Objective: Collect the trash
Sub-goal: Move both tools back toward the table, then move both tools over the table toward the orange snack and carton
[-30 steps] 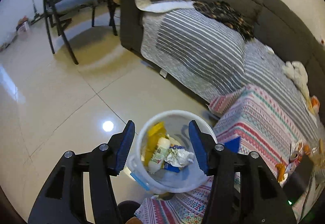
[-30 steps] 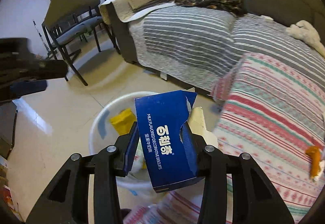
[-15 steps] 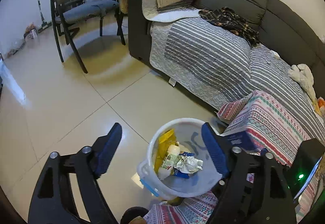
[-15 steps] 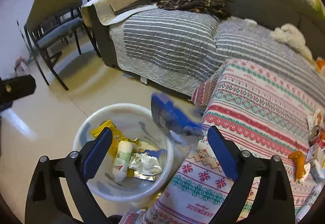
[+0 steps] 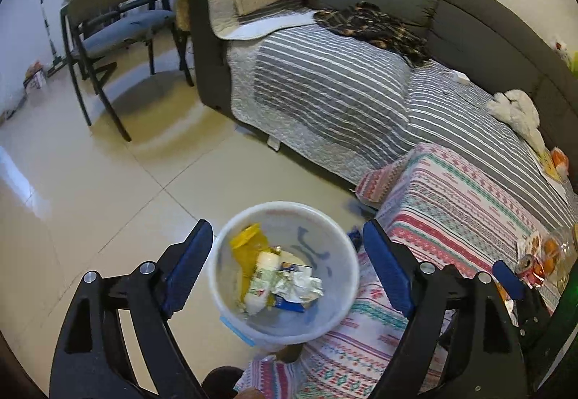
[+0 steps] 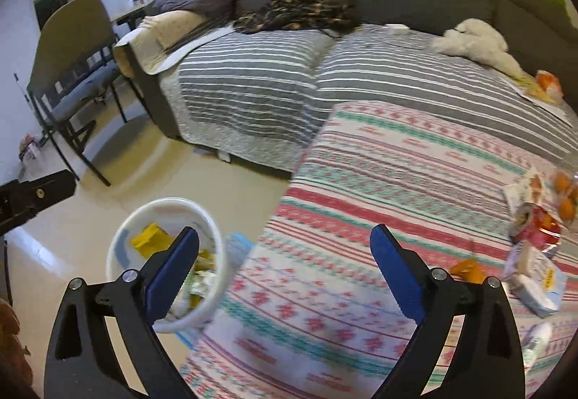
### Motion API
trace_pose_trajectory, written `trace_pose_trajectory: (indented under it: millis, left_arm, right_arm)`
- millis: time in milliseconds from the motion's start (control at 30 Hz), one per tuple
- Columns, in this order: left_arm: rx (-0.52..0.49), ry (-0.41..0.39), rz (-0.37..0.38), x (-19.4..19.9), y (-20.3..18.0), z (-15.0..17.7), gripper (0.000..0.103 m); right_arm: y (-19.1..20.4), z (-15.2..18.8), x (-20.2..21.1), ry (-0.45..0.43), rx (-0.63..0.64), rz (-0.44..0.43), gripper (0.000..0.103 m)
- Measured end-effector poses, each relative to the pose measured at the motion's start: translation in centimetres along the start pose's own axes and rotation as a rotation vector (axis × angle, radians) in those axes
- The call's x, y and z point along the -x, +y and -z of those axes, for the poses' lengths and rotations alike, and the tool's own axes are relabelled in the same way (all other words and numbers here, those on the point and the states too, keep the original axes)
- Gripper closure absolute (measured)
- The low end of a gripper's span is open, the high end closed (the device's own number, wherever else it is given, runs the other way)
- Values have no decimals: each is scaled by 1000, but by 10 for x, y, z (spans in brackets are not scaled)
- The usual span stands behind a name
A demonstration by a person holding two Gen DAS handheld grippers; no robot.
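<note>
bin (image 5: 285,328): white, on the floor, tucked against the corner of the patterned table; placed close so trash goes from cloth to bin in a short reach.
bin contents: yellow wrapper (image 5: 249,247), small white bottle (image 5: 262,276), crumpled foil (image 5: 300,285), blue carton bits; looks part full, room for more.
blue scrap (image 5: 354,239): just outside the bin rim on the table side; cannot tell what it is or whether it missed.
trash left: cluster at the table's far right, red can (image 6: 534,222), white packets (image 6: 538,285), orange wrapper (image 6: 467,270), oranges in a bag (image 6: 565,194); well apart from the bin.
left claw (image 5: 285,272): spread wide, empty, hangs over the bin with a finger on each side of the rim; not touching it as far as shows.
right claw (image 6: 285,272): spread wide, nothing between the pads, over the table cloth (image 6: 361,182), aimed toward the trash cluster; judged ready for the next pick.
step: between drops; next pick likely a packet or the can.
risk: can may hold liquid, thin packets lie flat on cloth and are hard to pinch.
surroundings: striped sofa (image 6: 253,88), chair (image 5: 119,23), tiled floor (image 5: 72,182).
</note>
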State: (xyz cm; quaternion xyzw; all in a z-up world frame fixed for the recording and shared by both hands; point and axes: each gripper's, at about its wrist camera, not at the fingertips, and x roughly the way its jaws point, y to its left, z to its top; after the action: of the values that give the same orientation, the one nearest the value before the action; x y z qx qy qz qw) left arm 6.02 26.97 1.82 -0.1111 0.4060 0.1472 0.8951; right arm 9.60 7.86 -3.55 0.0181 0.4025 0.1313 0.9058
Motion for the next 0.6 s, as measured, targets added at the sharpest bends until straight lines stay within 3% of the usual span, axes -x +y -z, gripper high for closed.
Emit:
trace_pose_trajectory:
  millis: [233,600]
  left_arm:
    - [-31,27,22,-4,-17,5,19]
    - [-173,49,48,-7,-85,32,11]
  right_arm:
    - [-31,7,7,33,-45,59,10]
    - [-90,16,48,-14,-114,258,10]
